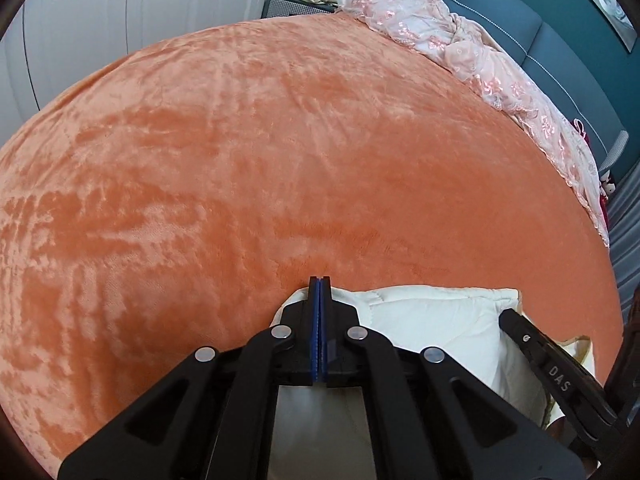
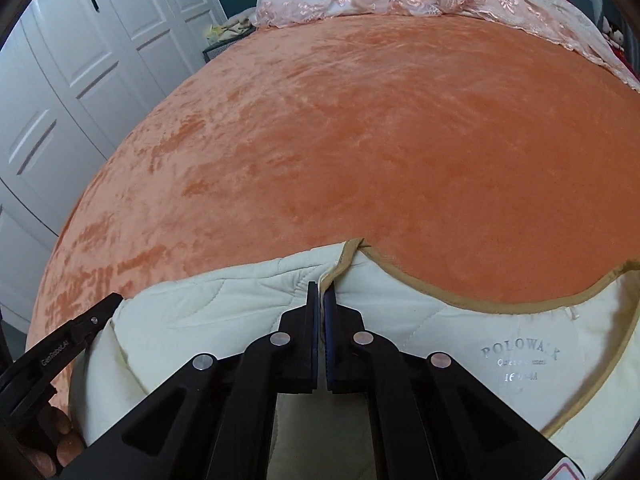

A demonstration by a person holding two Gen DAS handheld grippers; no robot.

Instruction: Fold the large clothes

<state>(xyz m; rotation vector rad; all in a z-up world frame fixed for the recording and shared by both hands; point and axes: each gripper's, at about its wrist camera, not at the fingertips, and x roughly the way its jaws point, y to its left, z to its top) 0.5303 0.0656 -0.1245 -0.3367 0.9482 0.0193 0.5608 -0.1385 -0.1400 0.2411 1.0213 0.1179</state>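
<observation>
A cream quilted cloth (image 2: 224,308) with tan binding and a printed label lies at the near edge of the orange plush bed cover (image 2: 380,152). My right gripper (image 2: 321,286) is shut on the tan binding where the cloth's edge folds up. My left gripper (image 1: 320,280) is shut at the cloth's (image 1: 432,320) far left edge, its blue pads together and the fabric bunched against them. In the right wrist view the left gripper (image 2: 118,298) rests at the cloth's left corner. In the left wrist view the right gripper (image 1: 507,314) rests at the right corner.
A heap of pink lace cloth (image 1: 480,60) lies along the far side of the bed, against a blue padded headboard (image 1: 560,40). White wardrobe doors (image 2: 80,80) stand to the left. A small dark table (image 1: 296,4) with cloth on it sits beyond the bed. A person's fingers (image 2: 60,440) hold the left gripper.
</observation>
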